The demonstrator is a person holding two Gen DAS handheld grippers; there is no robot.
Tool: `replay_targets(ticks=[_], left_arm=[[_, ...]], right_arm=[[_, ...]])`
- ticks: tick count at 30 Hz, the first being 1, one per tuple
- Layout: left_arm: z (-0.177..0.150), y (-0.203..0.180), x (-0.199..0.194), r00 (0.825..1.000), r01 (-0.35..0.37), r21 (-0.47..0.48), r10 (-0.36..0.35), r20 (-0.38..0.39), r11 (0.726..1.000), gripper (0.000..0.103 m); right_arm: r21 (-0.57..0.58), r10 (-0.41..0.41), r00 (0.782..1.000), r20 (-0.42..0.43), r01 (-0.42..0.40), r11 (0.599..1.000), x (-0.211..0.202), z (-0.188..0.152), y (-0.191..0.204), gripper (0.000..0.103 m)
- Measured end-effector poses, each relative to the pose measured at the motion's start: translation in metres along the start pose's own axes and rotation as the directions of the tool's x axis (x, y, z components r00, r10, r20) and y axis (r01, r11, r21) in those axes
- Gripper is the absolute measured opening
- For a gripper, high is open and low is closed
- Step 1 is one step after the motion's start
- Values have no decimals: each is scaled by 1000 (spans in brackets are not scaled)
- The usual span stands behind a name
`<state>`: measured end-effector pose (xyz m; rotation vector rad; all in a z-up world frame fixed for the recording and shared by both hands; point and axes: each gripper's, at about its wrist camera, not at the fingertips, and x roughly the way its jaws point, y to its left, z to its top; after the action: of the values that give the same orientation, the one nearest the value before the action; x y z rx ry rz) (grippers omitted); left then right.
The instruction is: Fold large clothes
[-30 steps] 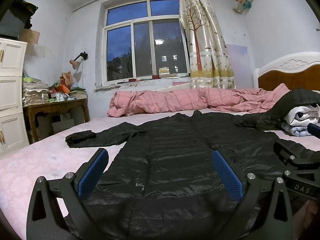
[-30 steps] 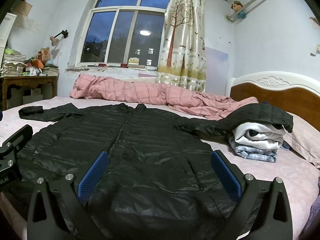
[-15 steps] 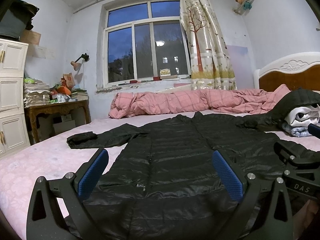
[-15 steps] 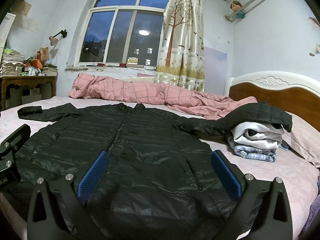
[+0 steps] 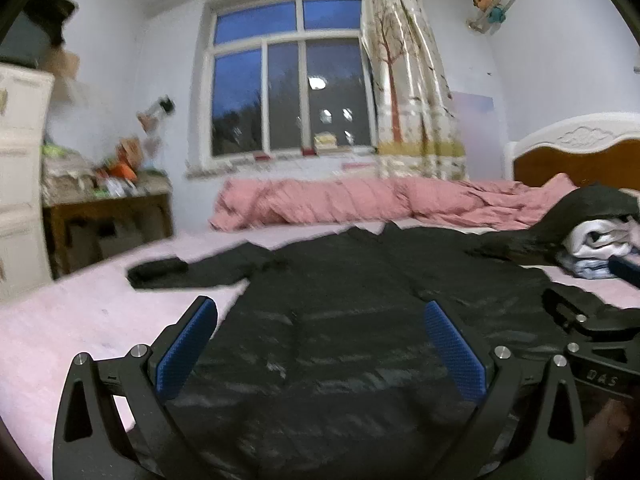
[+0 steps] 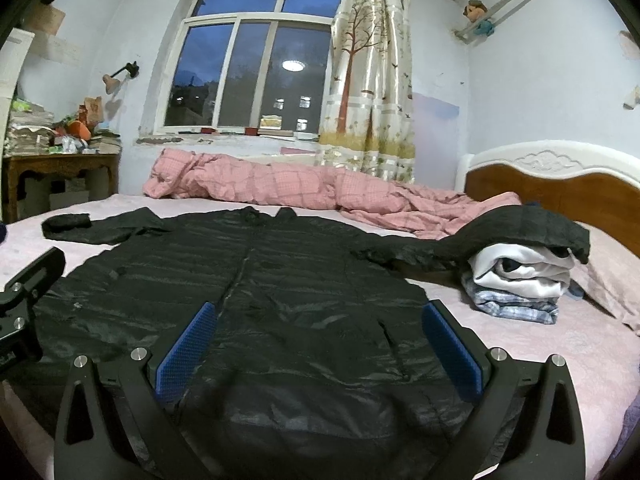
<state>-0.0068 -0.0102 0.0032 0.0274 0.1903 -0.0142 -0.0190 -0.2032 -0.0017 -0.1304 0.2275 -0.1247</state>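
A long black quilted jacket (image 5: 340,300) lies spread flat, front up, on the pink bed (image 5: 60,328); it also shows in the right wrist view (image 6: 260,280). Its left sleeve (image 6: 96,228) stretches out to the left. Its right sleeve (image 6: 520,228) drapes over a stack of folded clothes (image 6: 520,280). My left gripper (image 5: 320,344) is open and empty over the jacket's hem. My right gripper (image 6: 318,344) is open and empty over the hem further right, and shows at the right edge of the left wrist view (image 5: 592,340).
A rumpled pink checked quilt (image 6: 300,188) lies along the far side of the bed under the window. The wooden headboard (image 6: 560,180) is at the right. A cluttered wooden table (image 6: 60,168) and a white cabinet (image 5: 20,180) stand at the left.
The left wrist view has shifted and blurred, so the left gripper is moving, slightly to the right. The right gripper has barely moved. Both stay open.
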Motion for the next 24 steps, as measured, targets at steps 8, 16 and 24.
replay_targets(ticks=[8,16,24], left_arm=[[-11,11,-39,994,51,-76,-58,-92,996,97],[-40,-6,-84,981,129,-53,-135,-142,990,91],[-71,11,-59,930,132,-265,-212,-300,955,79]], right_arm=[[53,97,987,-126,-91,994,-12,-10,-21,100],[181,196,961,-197,-161,970,-52,-44,-47,93],[298,287,907,-309,-194,935,-57,-81,-66,80]])
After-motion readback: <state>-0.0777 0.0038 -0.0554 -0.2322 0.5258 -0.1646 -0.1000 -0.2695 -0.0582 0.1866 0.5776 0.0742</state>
